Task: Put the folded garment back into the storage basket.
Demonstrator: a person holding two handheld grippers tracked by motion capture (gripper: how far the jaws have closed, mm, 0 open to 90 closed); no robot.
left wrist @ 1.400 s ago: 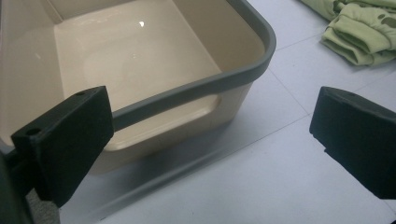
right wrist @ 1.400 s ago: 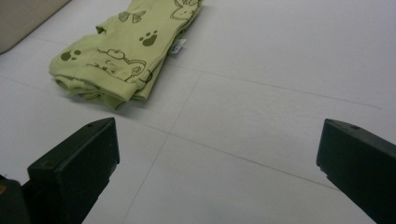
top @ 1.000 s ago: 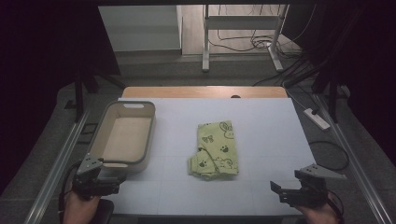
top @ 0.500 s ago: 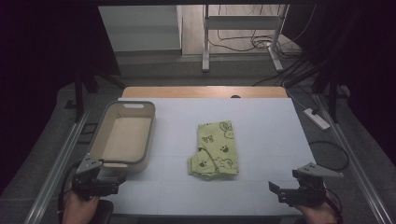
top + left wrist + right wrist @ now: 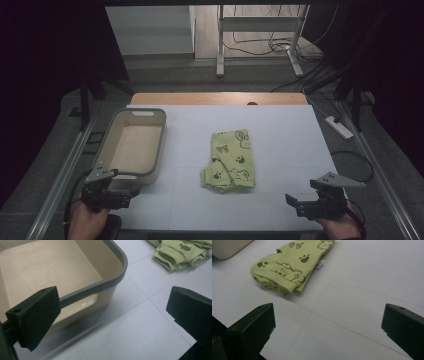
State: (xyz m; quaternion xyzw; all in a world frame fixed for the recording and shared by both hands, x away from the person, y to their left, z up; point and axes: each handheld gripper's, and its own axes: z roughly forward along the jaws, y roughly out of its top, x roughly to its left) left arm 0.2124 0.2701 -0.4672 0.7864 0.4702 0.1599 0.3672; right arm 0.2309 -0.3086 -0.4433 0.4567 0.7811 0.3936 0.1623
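- On the white table (image 5: 280,130), the folded green garment (image 5: 231,160) printed with paws, a bunny and a butterfly lies near the middle, flat and untouched, with the beige bin (image 5: 131,145) and its grey rim to its left and apart from it.
- Since a second ago the right gripper (image 5: 295,202) has drifted slightly left along the near edge toward the garment; the left gripper (image 5: 131,192) has barely moved and hovers just beside the bin's near corner.
- Neither the cloth nor the bin has shifted, so I judge the work — likely lifting the garment into the bin — has not started; this is the approach.
- Both grippers stand with jaws spread wide and nothing between them.
- From the right gripper view comes detail the high view lacks: the garment's (image 5: 292,265) stacked folded edges face the jaws, and a small white tag (image 5: 320,264) sticks out at its side.
- From the left gripper view, the bin (image 5: 117,277) reads empty inside, with a handle slot under the rim, and a corner of the garment (image 5: 180,252) lies well beyond it — the bare table between them.
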